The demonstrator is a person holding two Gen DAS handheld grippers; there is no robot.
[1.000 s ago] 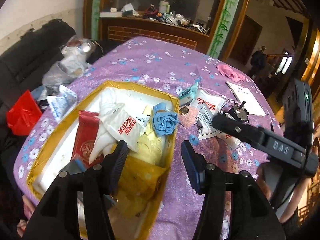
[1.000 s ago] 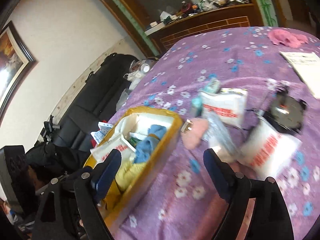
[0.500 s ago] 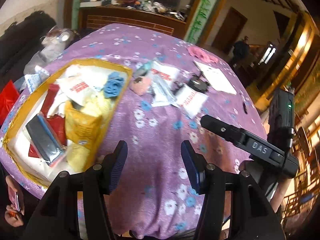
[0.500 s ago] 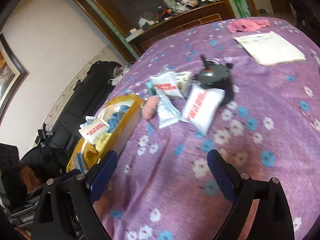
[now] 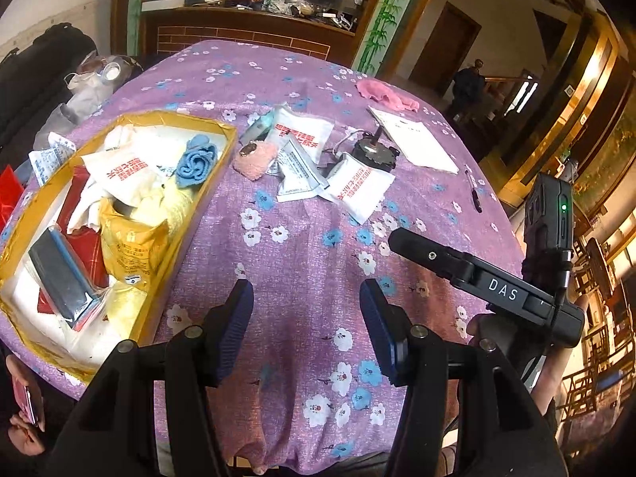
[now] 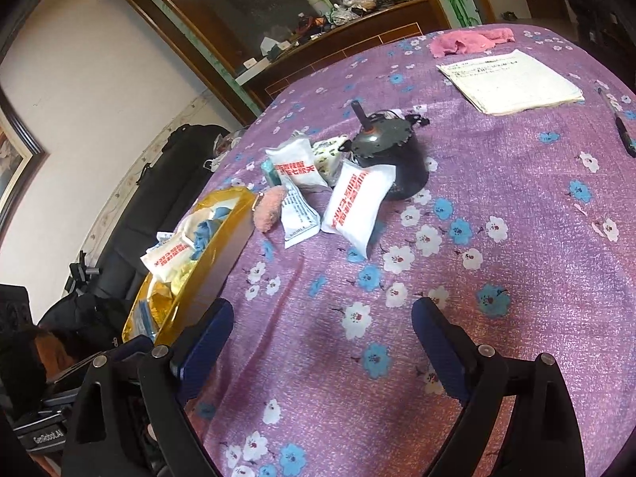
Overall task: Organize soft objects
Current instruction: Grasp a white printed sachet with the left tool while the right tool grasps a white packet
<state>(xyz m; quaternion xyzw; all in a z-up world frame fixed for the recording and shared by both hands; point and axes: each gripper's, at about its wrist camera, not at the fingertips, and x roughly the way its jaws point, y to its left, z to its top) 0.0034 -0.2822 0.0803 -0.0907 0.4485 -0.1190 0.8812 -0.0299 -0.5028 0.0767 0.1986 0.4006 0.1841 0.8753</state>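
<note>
A yellow-rimmed box (image 5: 190,214) (image 6: 222,238) at the left holds a blue rolled cloth (image 5: 197,161), white packets and a yellow bag (image 5: 131,238). Beside it on the purple floral tablecloth lie a pink fluffy pad (image 5: 254,158) (image 6: 269,207), white packets with red print (image 5: 359,187) (image 6: 355,202) and a pink cloth (image 5: 385,93) (image 6: 465,41) at the far side. My left gripper (image 5: 306,318) is open and empty above bare cloth near the front edge. My right gripper (image 6: 322,342) is open and empty, also over bare cloth.
A dark motor-like device with a shaft (image 5: 375,151) (image 6: 387,151) stands behind the packets. A stack of paper (image 5: 413,139) (image 6: 512,79) and a pen (image 6: 622,129) lie to the right. A black sofa with bags (image 5: 47,79) is left of the table.
Both grippers have drawn back from the box toward the near table edge. The left gripper, which was over the box a second ago, is now over bare cloth.
</note>
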